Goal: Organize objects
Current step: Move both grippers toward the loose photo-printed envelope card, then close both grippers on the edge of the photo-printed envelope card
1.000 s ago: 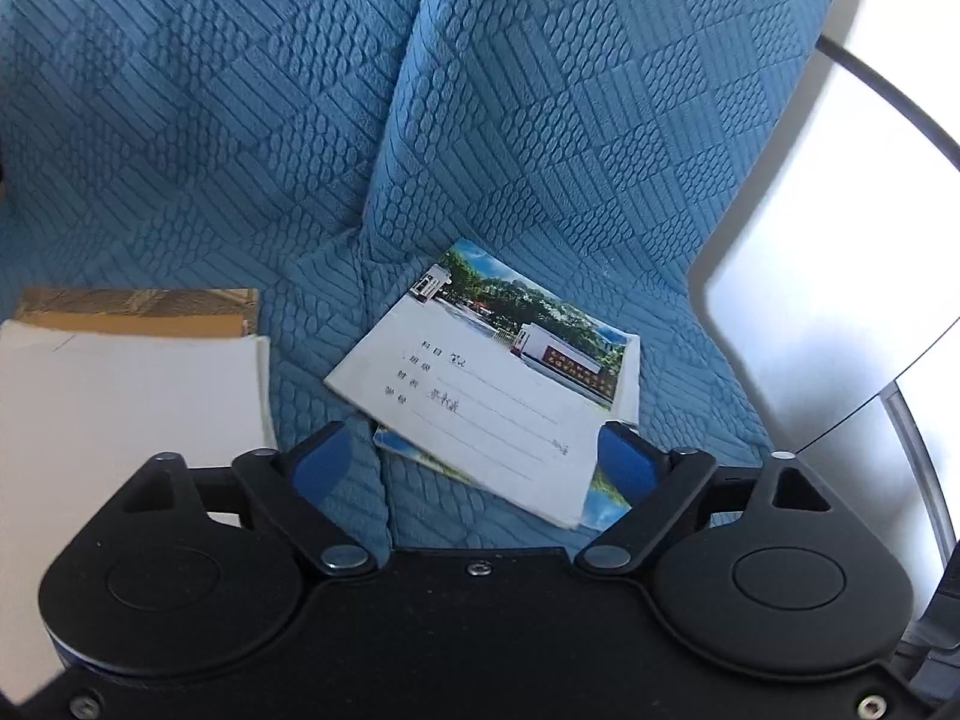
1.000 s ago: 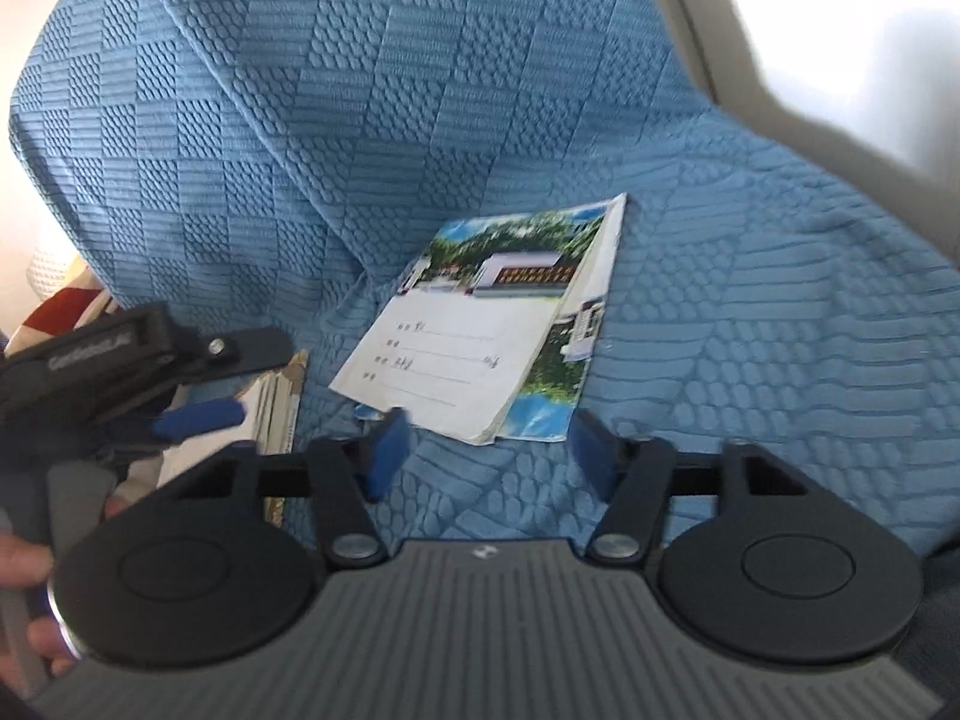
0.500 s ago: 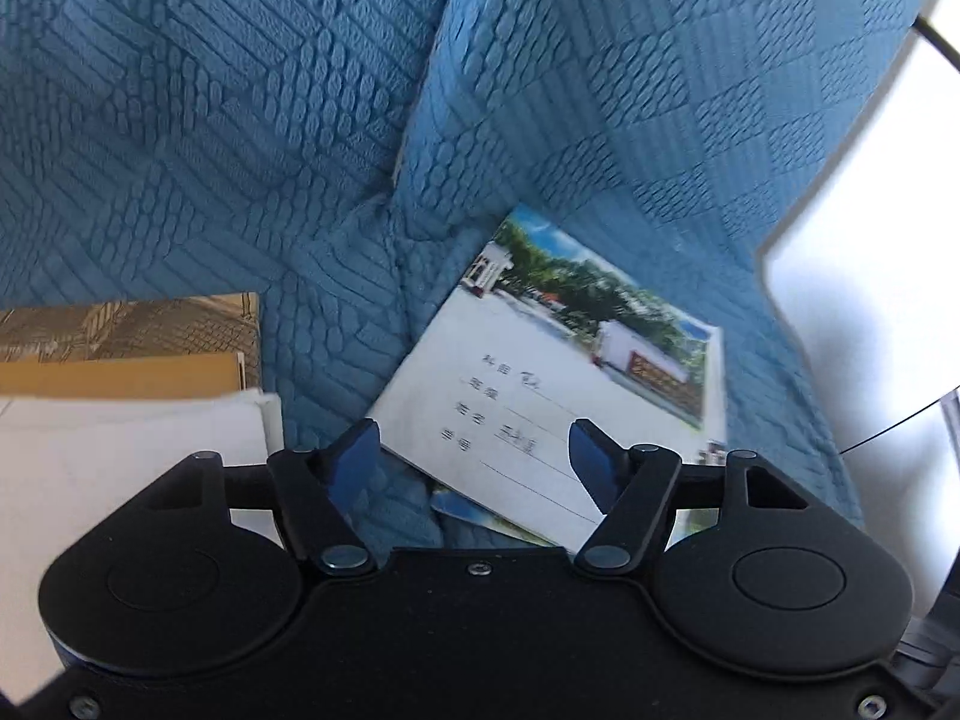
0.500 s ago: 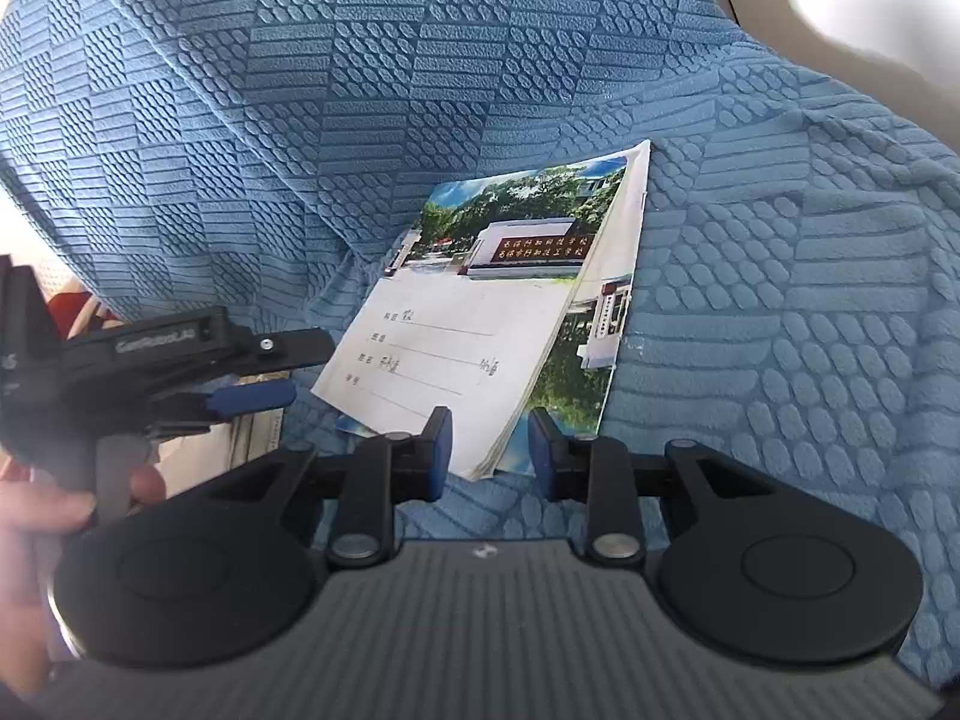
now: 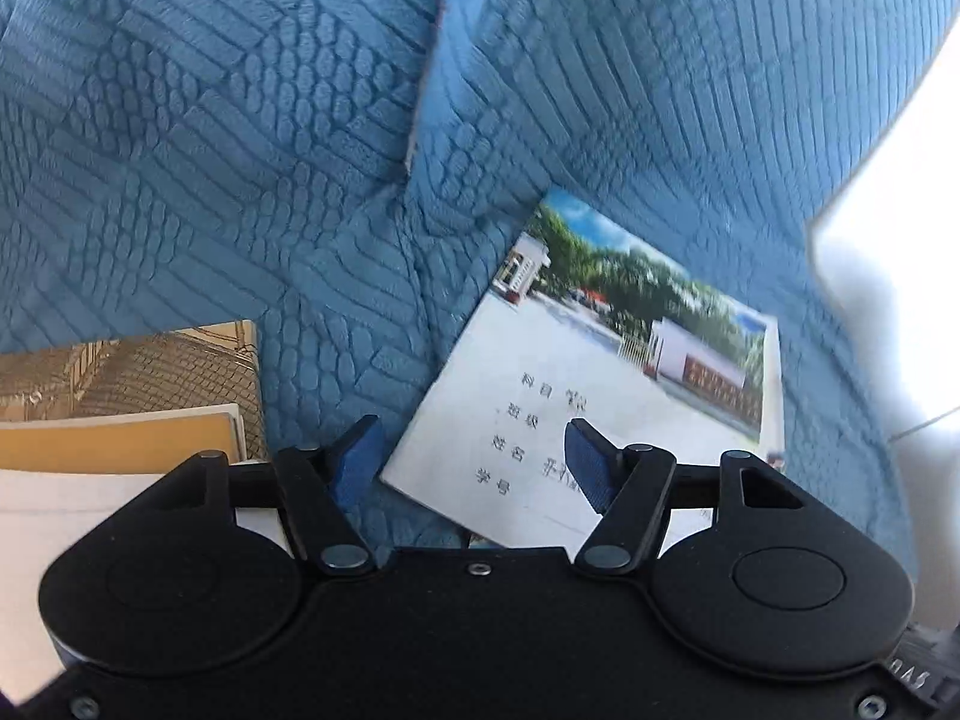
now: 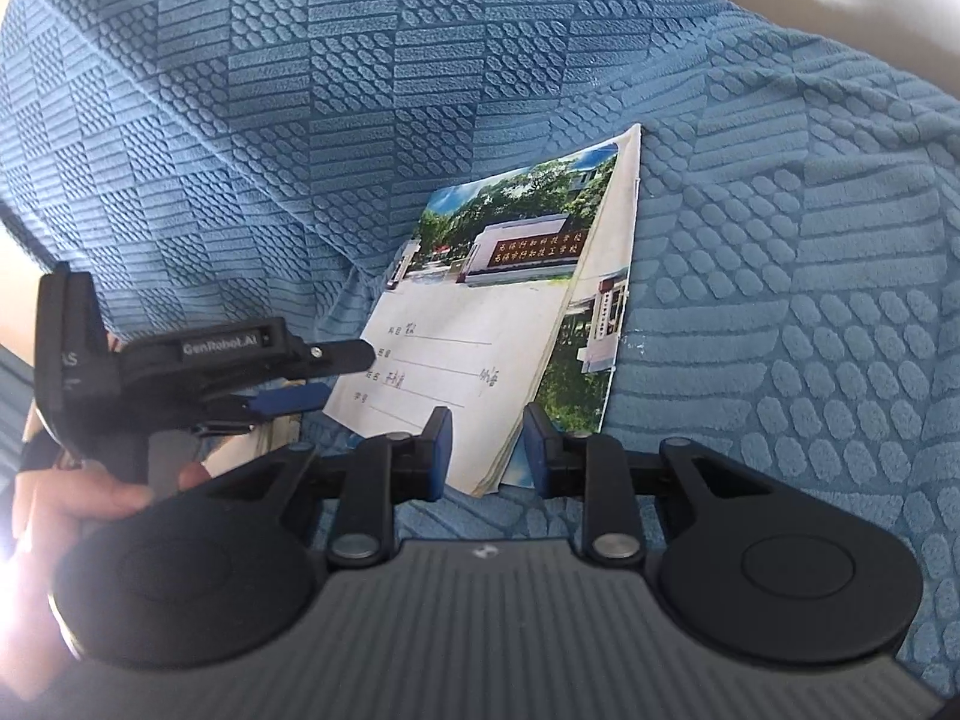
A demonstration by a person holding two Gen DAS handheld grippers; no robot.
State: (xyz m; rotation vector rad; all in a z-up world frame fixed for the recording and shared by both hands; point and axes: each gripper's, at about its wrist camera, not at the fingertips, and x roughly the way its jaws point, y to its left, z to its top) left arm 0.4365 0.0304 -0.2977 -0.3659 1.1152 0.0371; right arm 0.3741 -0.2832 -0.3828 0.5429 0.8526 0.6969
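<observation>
A thin booklet point(image 5: 600, 396) with a photo of a school gate and handwritten lines lies on the blue textured cover, on top of another like it point(image 6: 594, 360). My left gripper point(image 5: 474, 462) hovers open above its near left corner, one pad point(image 5: 591, 468) over the cover page. In the right wrist view the left gripper point(image 6: 336, 375) reaches in from the left to the booklet's point(image 6: 468, 348) edge. My right gripper point(image 6: 489, 450) has the stack's near corner between its jaws, which are closing; I see no firm press from the pads.
A stack of books point(image 5: 138, 384) with a brown patterned cover, a yellow one and a white one lies left of the booklets. The blue cover point(image 6: 780, 300) folds up into a backrest behind. A hand point(image 6: 90, 492) holds the left gripper. Bright white surface point(image 5: 900, 240) at right.
Both grippers have come down closer to the booklets. The left jaws have narrowed somewhat. The right jaws have narrowed a lot around the stack's near corner.
</observation>
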